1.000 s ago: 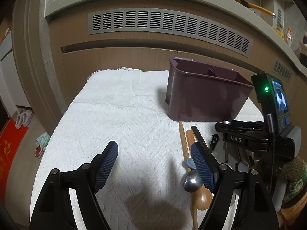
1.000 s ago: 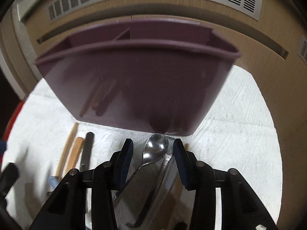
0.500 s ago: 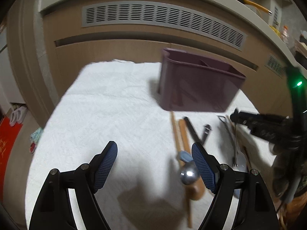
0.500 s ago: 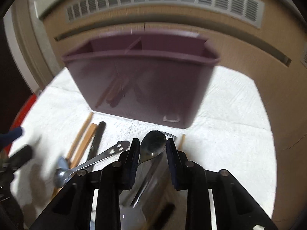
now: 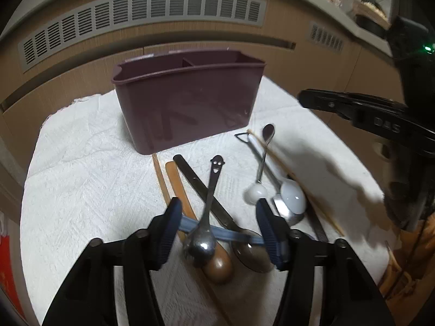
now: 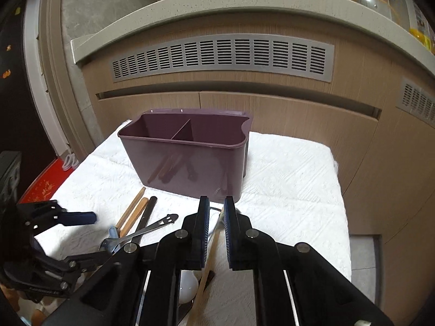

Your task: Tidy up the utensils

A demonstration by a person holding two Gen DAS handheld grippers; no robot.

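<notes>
Utensils lie side by side on the white towel [image 5: 81, 179], just near of the purple caddy [image 5: 187, 100] — spoons, wooden ones, chopsticks. The smiley-handled spoon [image 5: 209, 206] looks hard, light and slippery; its thin handle is the best place to pinch. The left gripper [image 5: 217, 231] has been closing and stands half apart around it. The right gripper [image 6: 216, 233] has just squeezed nearly together — whether it holds anything, I cannot tell.

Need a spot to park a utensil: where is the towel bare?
Bare: white towel right of the purple caddy, and the strip left of the wooden chopsticks. Crowded: the utensil pile in front of the caddy.
</notes>
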